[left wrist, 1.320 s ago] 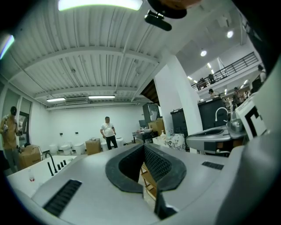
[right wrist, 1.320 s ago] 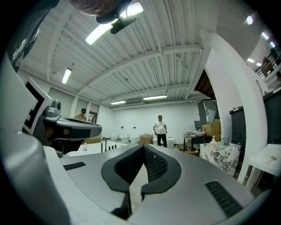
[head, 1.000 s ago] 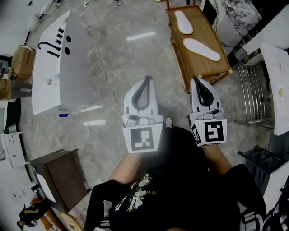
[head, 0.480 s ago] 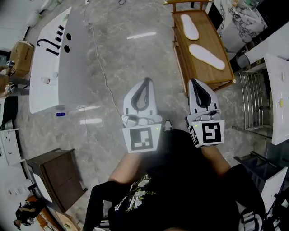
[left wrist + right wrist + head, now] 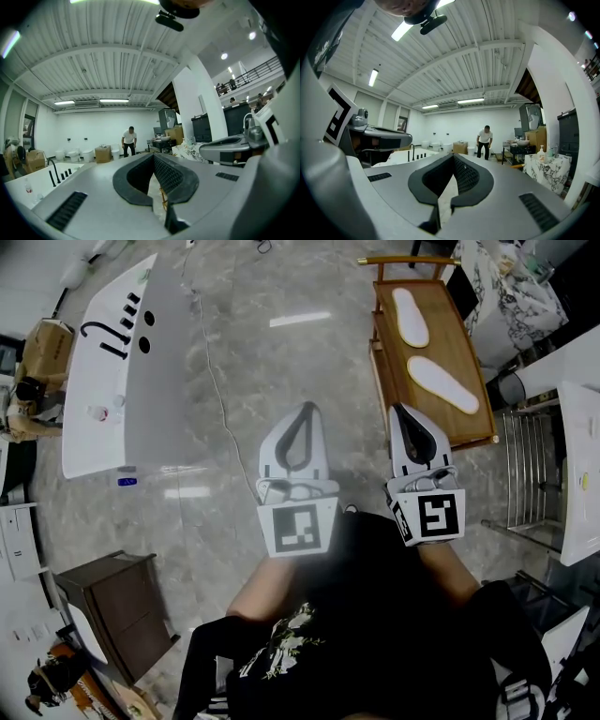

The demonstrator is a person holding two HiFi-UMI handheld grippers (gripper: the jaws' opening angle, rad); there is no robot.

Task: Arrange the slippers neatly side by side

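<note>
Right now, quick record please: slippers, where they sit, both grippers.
far slipper: white, lies along the bench
near slipper: white, skewed, apart from the far one
layout: one behind the other, not side by side
surface: wooden bench
left gripper: shut, empty
right gripper: shut, empty

No legible text, brand or number anywhere. Only signs are the square black-and-white coded markers: one (image 5: 300,529) on the cube of the left gripper (image 5: 305,411), one (image 5: 439,516) on the cube of the right gripper (image 5: 402,412); patterns only, no letters. Small blue label (image 5: 130,481) on the side of the white tub (image 5: 103,399) is too small to read. Pale print (image 5: 279,645) on the person's black shirt is a graphic, no characters made out
</note>
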